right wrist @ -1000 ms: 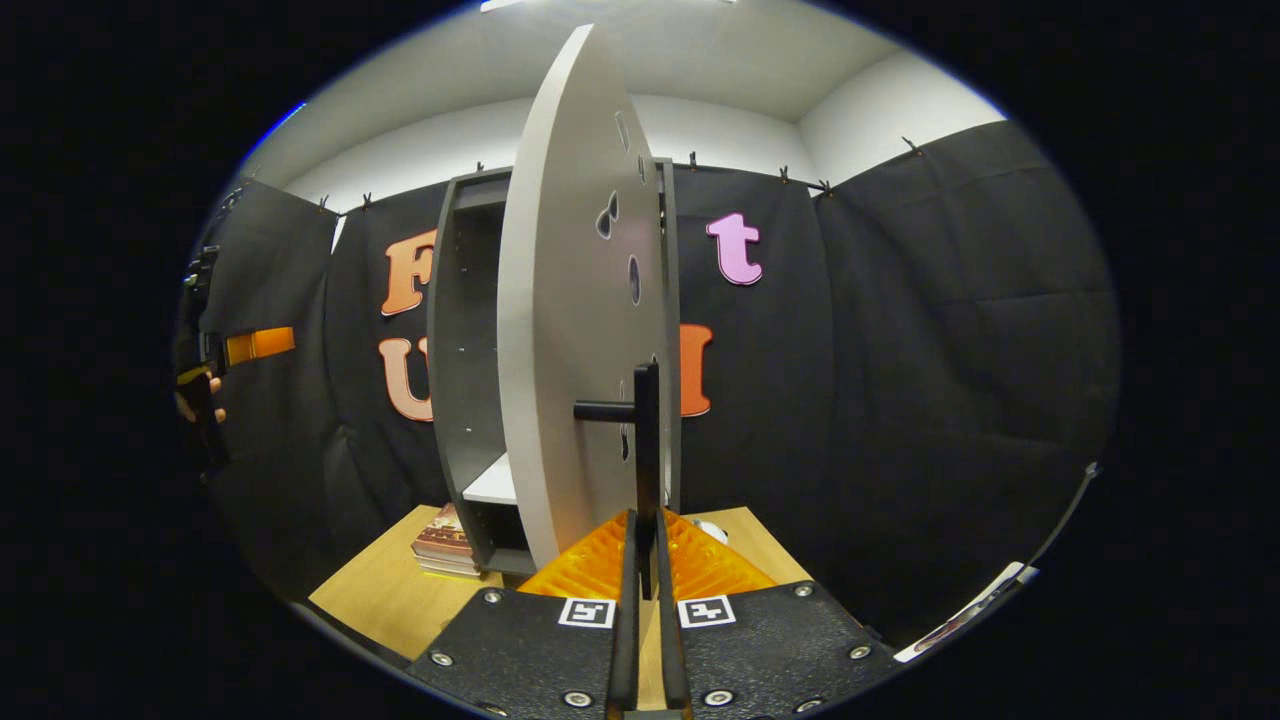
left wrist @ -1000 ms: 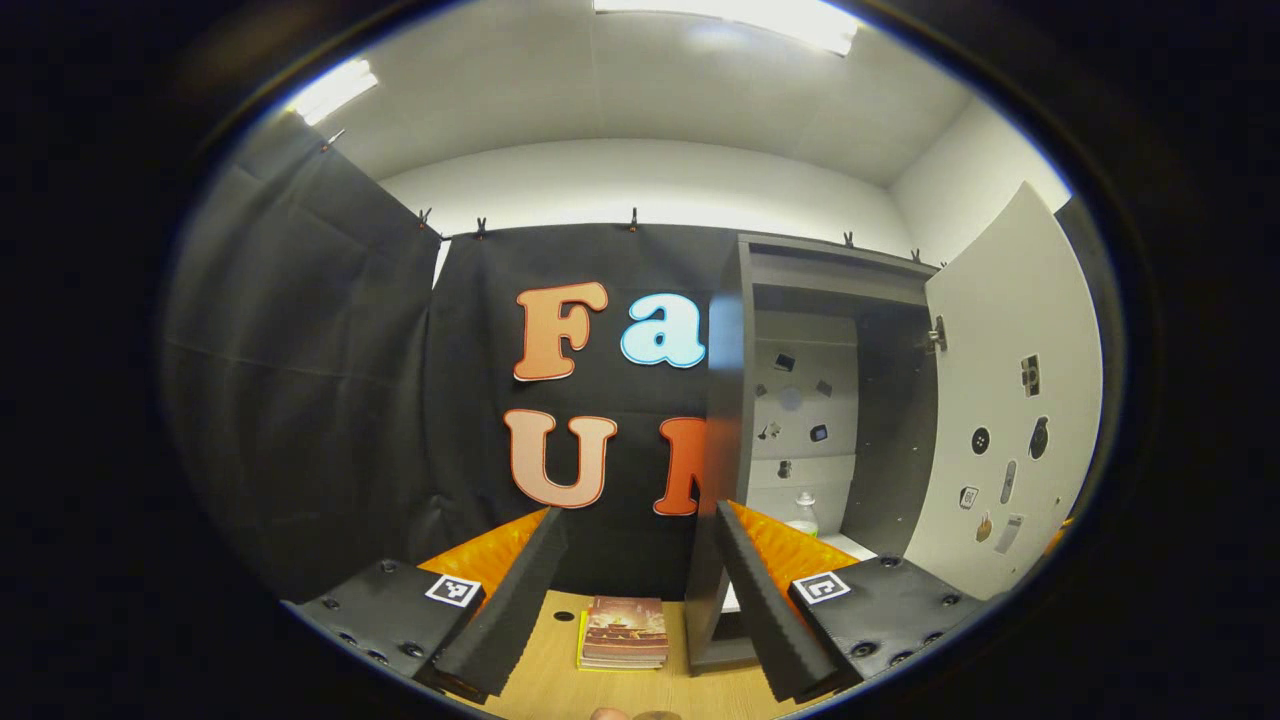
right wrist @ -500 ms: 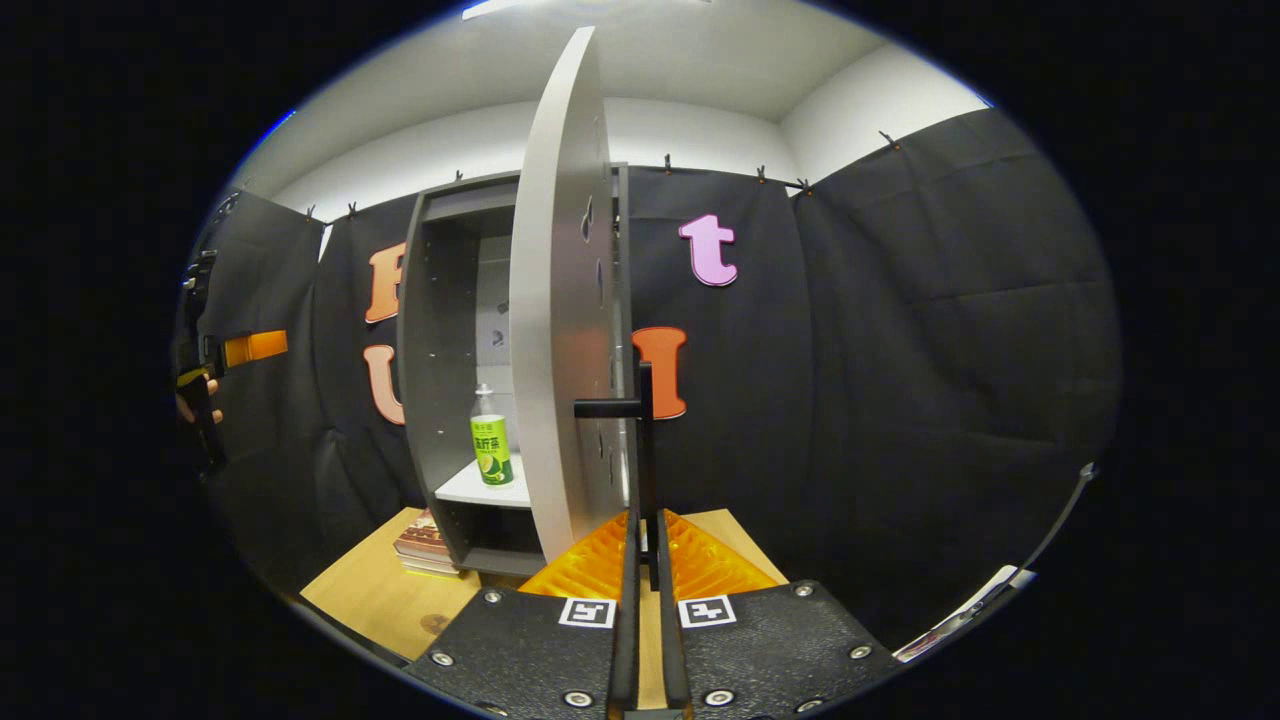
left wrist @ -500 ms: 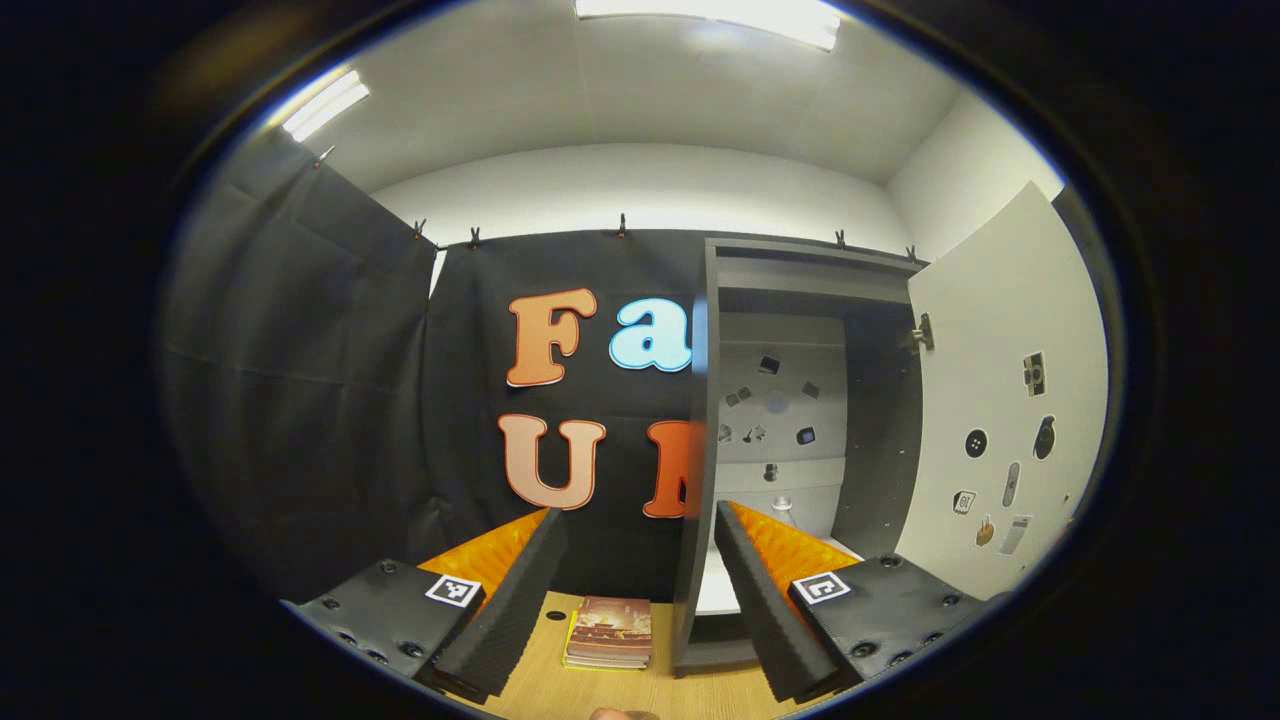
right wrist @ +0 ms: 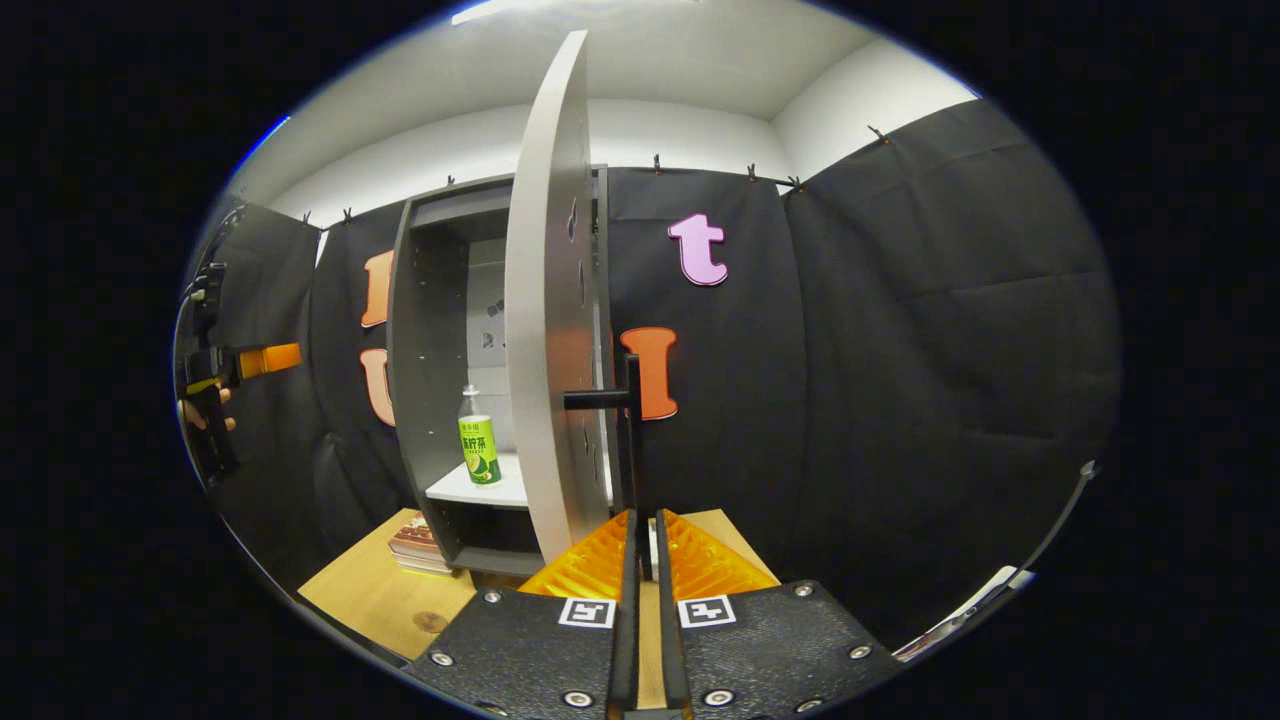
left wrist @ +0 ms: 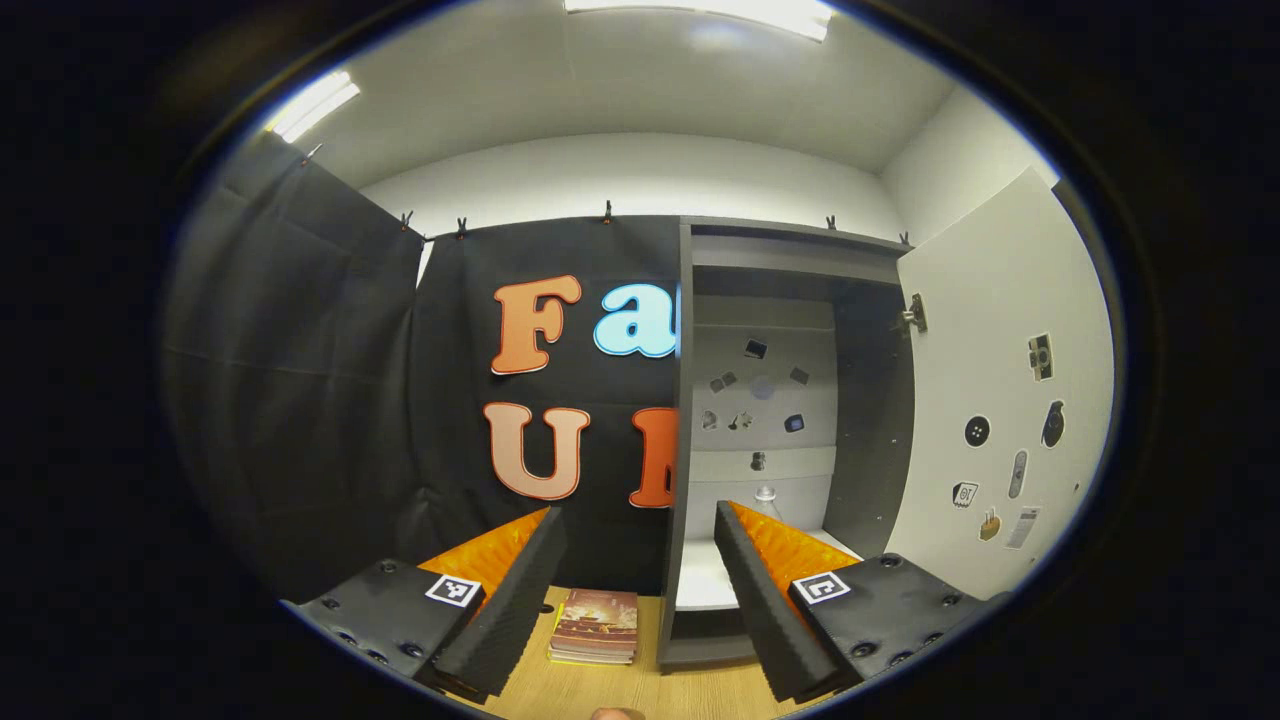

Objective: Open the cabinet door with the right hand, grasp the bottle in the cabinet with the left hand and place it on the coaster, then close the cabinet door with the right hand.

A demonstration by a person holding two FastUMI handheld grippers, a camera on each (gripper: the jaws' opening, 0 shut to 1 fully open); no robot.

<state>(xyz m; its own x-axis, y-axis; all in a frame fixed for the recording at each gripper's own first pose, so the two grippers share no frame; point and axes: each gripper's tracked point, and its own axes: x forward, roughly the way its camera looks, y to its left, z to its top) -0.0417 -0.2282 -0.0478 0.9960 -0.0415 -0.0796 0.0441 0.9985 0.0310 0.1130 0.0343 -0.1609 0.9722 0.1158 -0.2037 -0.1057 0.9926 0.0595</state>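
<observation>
Inside one cabinet [right wrist: 440, 380], one bottle [right wrist: 477, 437]; right gripper [right wrist: 640, 560] seemingly clamped on the door handle [right wrist: 628, 440], left gripper [left wrist: 632, 590] agape.

**Right gripper clamped, left gripper spread**

We held our right gripper [right wrist: 641, 560] level and pointed forward, its two fingers pressed nearly together around a thin upright bar. Our left gripper [left wrist: 640, 580] was raised and level too, with its fingers [left wrist: 500, 610] set wide apart and nothing between them. Far to the left in the right gripper view, our hand [right wrist: 205, 415] gripped that left gripper.
</observation>
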